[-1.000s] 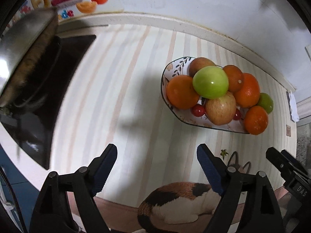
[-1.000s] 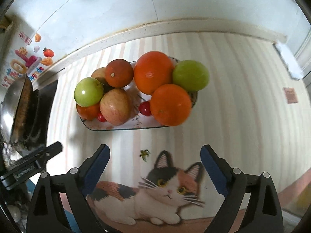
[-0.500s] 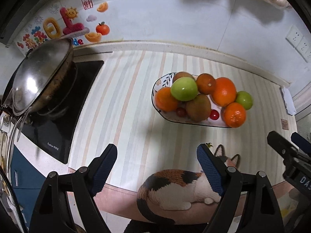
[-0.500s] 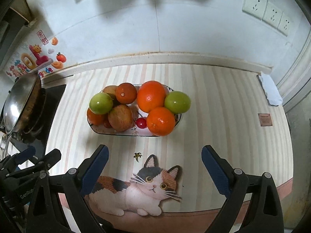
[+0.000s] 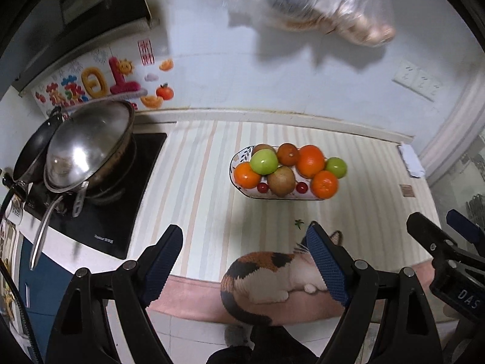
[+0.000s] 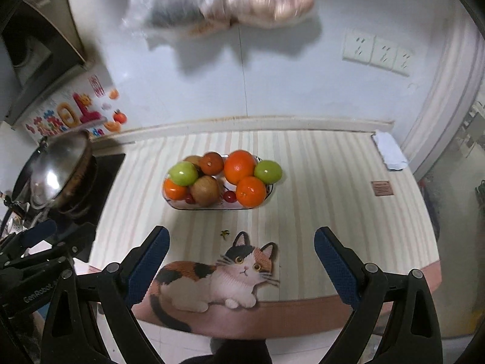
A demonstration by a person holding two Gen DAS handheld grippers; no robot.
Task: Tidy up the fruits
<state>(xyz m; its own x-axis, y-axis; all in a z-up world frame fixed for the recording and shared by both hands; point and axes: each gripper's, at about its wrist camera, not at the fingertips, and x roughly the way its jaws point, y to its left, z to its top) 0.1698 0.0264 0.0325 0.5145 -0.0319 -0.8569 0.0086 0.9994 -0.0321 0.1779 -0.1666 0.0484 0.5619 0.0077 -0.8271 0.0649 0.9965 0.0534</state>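
Observation:
A patterned oval dish [image 5: 235,161] [image 6: 212,207] on the striped counter holds piled fruit: oranges [image 5: 310,160] [image 6: 239,166], green apples [image 5: 263,161] [image 6: 183,173], a brownish apple [image 5: 281,180] [image 6: 206,190] and small red fruits [image 5: 262,187] [image 6: 229,195]. My left gripper [image 5: 244,244] is open and empty, well back from the dish near the counter's front edge. My right gripper [image 6: 239,247] is open and empty, also well back from the dish, above the cat picture.
A steel wok [image 5: 88,142] [image 6: 57,166] sits on a black cooktop [image 5: 121,206] at left. A cat-print mat [image 6: 218,273] covers the counter's front. Plastic bags [image 5: 318,3] hang on the wall above. A folded cloth [image 6: 389,150] lies at the far right.
Both grippers have pulled back and up from the dish, which now looks smaller and farther. Both stay open and empty.

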